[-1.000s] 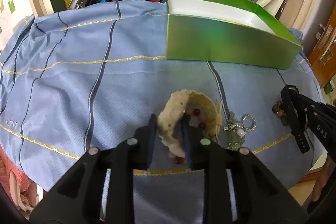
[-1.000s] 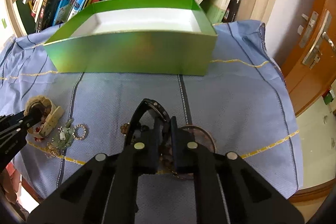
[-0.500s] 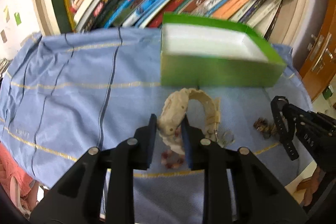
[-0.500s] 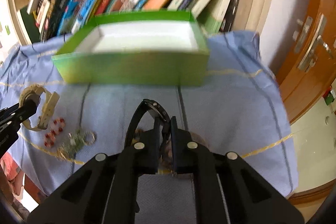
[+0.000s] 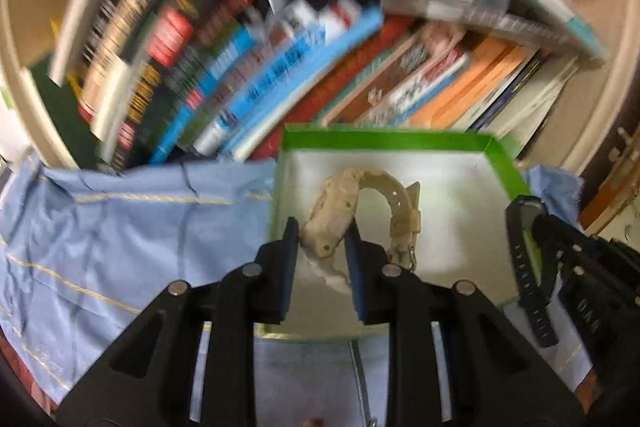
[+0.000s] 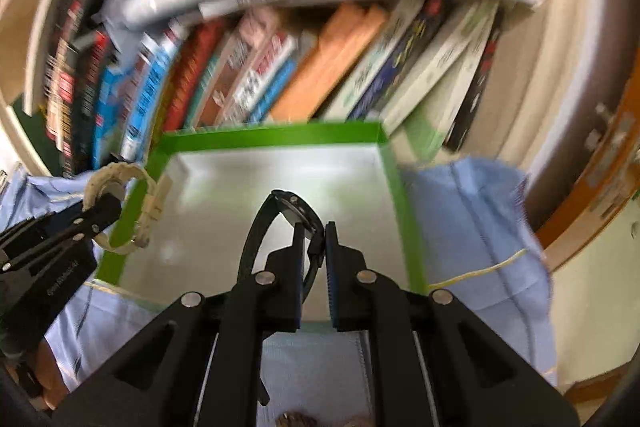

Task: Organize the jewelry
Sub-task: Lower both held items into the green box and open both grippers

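Observation:
My left gripper [image 5: 322,233] is shut on a cream watch [image 5: 360,195] and holds it in the air over the open green box [image 5: 384,138], whose inside is white. In the right wrist view that cream watch [image 6: 120,179] hangs over the box's left wall. My right gripper [image 6: 310,237] is shut on a black watch [image 6: 280,211], also held above the inside of the green box [image 6: 272,139]. From the left wrist view the black watch [image 5: 528,251] shows at the right, near the box's right wall.
A shelf of slanted books [image 5: 280,67] stands right behind the box. A blue cloth [image 5: 120,227] with yellow stripes covers the table. A wooden door [image 6: 608,179] is at the right. A few beads [image 6: 296,419] lie on the cloth below my right gripper.
Both grippers rose off the cloth with their watches and moved forward, from in front of the box to above its inside. The other jewelry stayed behind on the cloth.

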A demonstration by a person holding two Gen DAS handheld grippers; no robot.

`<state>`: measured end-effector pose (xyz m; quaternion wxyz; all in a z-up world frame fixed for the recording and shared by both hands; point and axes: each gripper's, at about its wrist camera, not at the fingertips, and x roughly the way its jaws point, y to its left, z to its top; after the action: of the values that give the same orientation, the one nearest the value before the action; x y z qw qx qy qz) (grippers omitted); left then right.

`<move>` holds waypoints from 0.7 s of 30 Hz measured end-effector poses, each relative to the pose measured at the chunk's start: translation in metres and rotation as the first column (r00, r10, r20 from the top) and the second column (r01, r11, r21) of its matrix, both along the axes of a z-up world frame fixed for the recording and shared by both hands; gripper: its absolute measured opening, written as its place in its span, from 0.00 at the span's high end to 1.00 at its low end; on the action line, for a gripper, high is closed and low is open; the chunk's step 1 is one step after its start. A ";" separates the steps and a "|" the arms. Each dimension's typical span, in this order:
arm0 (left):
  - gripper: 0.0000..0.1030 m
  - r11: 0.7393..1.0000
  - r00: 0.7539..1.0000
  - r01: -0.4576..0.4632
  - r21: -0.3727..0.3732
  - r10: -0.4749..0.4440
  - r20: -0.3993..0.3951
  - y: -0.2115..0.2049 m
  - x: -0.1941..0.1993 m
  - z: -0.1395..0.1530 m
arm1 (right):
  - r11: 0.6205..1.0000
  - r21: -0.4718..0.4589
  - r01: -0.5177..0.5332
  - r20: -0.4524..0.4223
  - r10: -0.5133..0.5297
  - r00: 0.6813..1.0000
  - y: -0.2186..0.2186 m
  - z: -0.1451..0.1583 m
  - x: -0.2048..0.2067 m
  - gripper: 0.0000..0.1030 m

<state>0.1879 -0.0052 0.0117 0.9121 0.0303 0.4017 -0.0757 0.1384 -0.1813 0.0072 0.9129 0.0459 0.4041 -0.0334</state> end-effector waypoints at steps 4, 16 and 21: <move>0.72 0.999 0.998 0.021 0.037 -0.019 -0.068 -0.013 0.018 -0.029 | 0.999 -0.032 0.016 -0.042 -0.017 0.999 0.004 -0.017 0.016 0.87; 0.41 1.000 0.999 -0.016 0.026 0.014 0.045 0.041 -0.095 -0.016 | 1.000 -0.001 0.013 0.026 -0.013 1.000 -0.039 -0.008 -0.103 0.51; 0.48 0.999 0.998 -0.007 0.036 0.010 -0.063 0.059 -0.142 -0.055 | 0.998 -0.055 0.029 -0.067 -0.033 0.997 -0.044 -0.050 -0.149 0.51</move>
<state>0.0456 0.0535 -0.0437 0.8986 0.0426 0.4318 -0.0655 -0.0104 -0.2255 -0.0431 0.8990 0.0265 0.4330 -0.0601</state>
